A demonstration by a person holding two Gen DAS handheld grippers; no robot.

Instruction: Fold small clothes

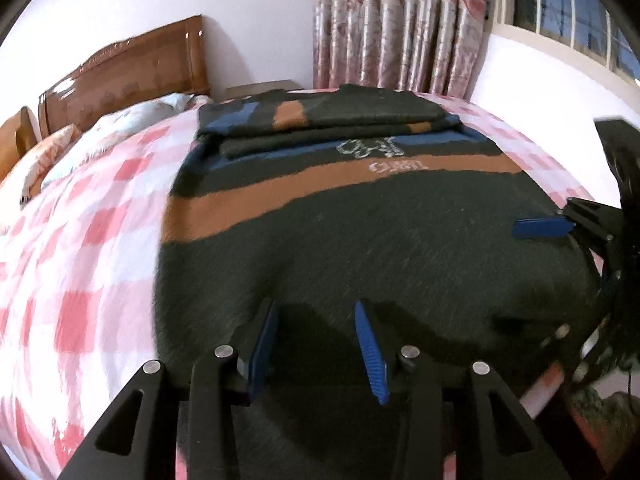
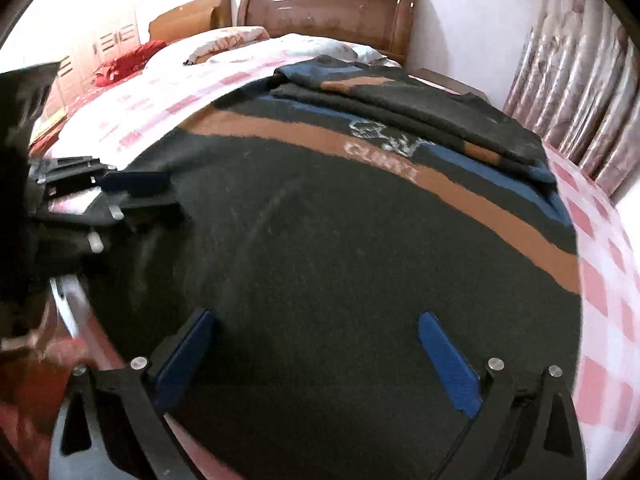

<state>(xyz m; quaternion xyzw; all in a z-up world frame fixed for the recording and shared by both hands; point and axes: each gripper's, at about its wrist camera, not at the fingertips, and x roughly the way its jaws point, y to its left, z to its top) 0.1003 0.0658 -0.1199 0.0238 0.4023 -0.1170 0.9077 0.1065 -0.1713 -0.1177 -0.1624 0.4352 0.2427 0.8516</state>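
Note:
A dark green sweater [image 1: 360,240] with an orange stripe, a blue stripe and a white logo lies flat on the bed; its sleeves are folded across the far end. It fills the right wrist view [image 2: 340,260] too. My left gripper [image 1: 316,312] is open just above the sweater's near hem, nothing between its blue pads. My right gripper [image 2: 316,324] is open wide above the near hem. The right gripper also shows at the right edge of the left wrist view [image 1: 544,227], and the left gripper at the left edge of the right wrist view [image 2: 136,184].
The bed has a pink and white checked cover [image 1: 80,260]. Pillows [image 1: 120,128] and a wooden headboard [image 1: 128,68] are at the far end. Curtains [image 1: 400,28] and a window [image 1: 580,12] stand beyond the bed. The bed's near edge [image 2: 80,320] is at lower left.

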